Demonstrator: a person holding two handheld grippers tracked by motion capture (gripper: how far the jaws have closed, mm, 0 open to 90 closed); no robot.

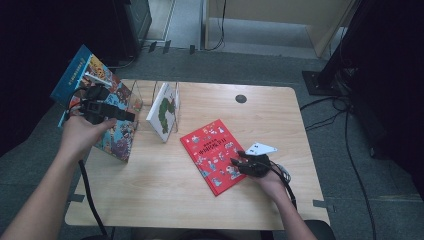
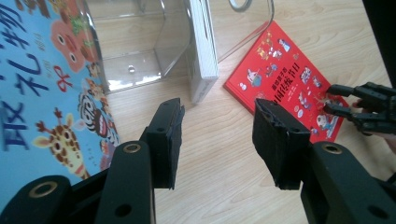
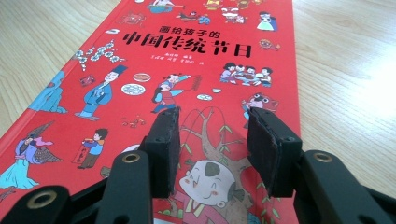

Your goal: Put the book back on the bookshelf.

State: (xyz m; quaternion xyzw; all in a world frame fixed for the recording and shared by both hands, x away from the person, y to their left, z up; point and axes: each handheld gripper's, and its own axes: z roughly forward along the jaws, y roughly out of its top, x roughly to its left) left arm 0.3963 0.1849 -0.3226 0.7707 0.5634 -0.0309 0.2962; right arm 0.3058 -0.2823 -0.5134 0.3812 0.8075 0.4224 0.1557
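Here, at the left edge of the pale wooden bench (image 1: 165, 195), the left gripper (image 2: 217, 140) is held in the person's left hand (image 1: 80, 135) beside a large blue picture book with cartoon animals on its cover (image 1: 102, 107), which stands tilted against the clear plastic book stand (image 2: 140, 51) near the bench's far left corner. Its fingers (image 2: 166, 140) are spread, with bare bench between them and nothing pinched; the blue book passes just to their left. A white book with a green figure on its cover (image 1: 164, 111) stands upright in the stand, between its clear dividers. Toward the middle of the bench, the red hardcover picture book with Chinese title lettering (image 1: 214, 155) lies flat, cover up, well apart from the stand. The right gripper (image 3: 212, 149) hovers low at that book's near right corner; its fingers (image 3: 268, 149) are spread over the cover and clasp nothing. A small white card (image 1: 261, 148) lies just beyond it.
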